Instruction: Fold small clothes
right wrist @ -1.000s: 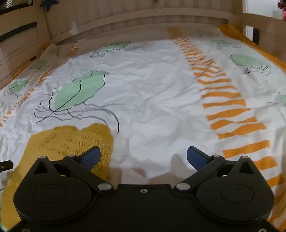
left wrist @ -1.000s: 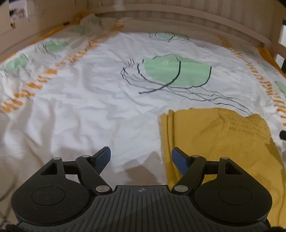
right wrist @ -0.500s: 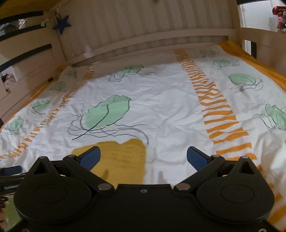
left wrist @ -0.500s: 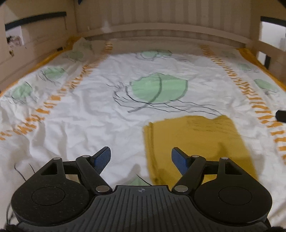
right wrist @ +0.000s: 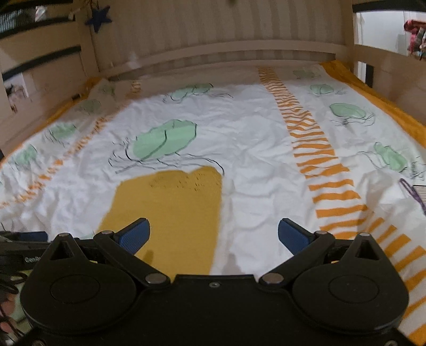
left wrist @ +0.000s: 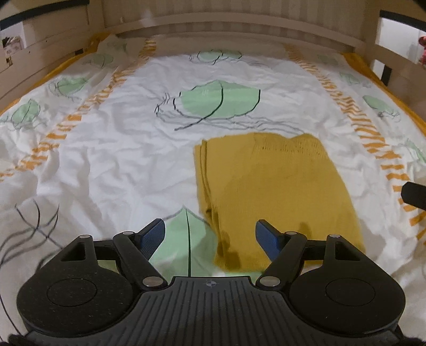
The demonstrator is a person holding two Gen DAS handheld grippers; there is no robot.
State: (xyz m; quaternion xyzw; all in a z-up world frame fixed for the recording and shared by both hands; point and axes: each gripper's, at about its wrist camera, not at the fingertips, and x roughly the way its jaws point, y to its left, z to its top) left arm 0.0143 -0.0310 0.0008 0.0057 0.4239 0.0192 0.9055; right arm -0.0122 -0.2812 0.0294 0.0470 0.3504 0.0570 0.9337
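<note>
A mustard-yellow knitted garment [left wrist: 274, 191] lies folded into a flat rectangle on the bed sheet [left wrist: 119, 165]. It also shows in the right wrist view [right wrist: 173, 210]. My left gripper [left wrist: 210, 237] is open and empty, held back from the garment's near left corner. My right gripper [right wrist: 213, 235] is open and empty, held back from the garment's near right edge. Part of the right gripper shows at the right edge of the left wrist view [left wrist: 415, 194], and part of the left gripper at the left edge of the right wrist view [right wrist: 24, 237].
The white sheet with green leaves and orange stripes covers the whole bed. A wooden slatted headboard [left wrist: 226, 24] stands at the far end and wooden rails [right wrist: 386, 61] run along the sides. A purple-striped item [right wrist: 415, 194] lies at the right edge.
Both grippers have pulled back and up from the garment, so more of the bed and headboard shows. The garment lies still in its folded shape.
</note>
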